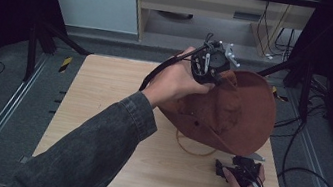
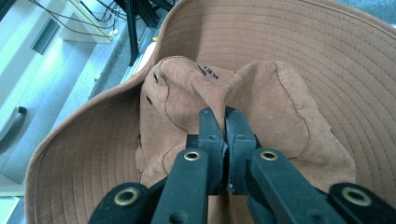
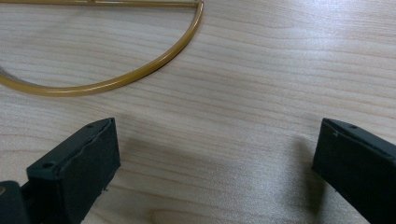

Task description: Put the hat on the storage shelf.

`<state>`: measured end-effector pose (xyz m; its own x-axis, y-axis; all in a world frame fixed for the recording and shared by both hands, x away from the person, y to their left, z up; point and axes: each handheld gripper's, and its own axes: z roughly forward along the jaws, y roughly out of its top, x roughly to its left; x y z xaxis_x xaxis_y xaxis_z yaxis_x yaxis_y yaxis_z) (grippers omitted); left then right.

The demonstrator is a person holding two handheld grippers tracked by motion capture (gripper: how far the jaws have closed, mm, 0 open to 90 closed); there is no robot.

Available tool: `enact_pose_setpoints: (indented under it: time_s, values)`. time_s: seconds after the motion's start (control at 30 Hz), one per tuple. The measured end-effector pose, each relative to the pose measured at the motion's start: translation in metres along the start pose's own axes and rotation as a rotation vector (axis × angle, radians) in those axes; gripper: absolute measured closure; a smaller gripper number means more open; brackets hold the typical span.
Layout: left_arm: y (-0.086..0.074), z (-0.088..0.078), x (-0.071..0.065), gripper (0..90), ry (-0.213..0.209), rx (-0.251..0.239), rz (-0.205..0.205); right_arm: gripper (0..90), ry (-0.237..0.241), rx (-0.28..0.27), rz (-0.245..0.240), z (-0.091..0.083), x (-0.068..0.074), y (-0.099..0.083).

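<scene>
left gripper (image 2: pixel 224 122) jaws pinch hat (image 2: pixel 261 93) (crown fold) | right gripper (image 3: pixel 215 154) jaws apart

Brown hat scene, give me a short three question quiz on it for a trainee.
1. True or false: the left tool is shut on a fold of the brown hat.
2. How do the right tool's jaws stand? A open, nothing between them; B shut on the ring; C shut on the hat.
3. What lies on the wooden table near the right tool?

Key: 1 true. 2 A. 3 a thin yellow ring, part of it hidden under the hat in the high view.
</scene>
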<state>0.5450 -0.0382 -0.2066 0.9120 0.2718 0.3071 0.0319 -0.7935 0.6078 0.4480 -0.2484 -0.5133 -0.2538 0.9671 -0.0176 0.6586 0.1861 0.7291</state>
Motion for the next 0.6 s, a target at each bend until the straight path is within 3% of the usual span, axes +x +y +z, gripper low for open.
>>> enact_pose_setpoints:
  time_s: [0.3,0.6]
  values:
    - [-0.0020,0.0010,-0.0001,83.3,0.006,-0.008,-0.007,0.6,0.000,0.000,-0.001,0.0000,-0.0001,0.0000]
    - [-0.0058,-0.0018,-0.0003,71.6,0.022,-0.029,-0.018,0.6,-0.001,0.001,-0.002,-0.0001,-0.0001,0.0000]
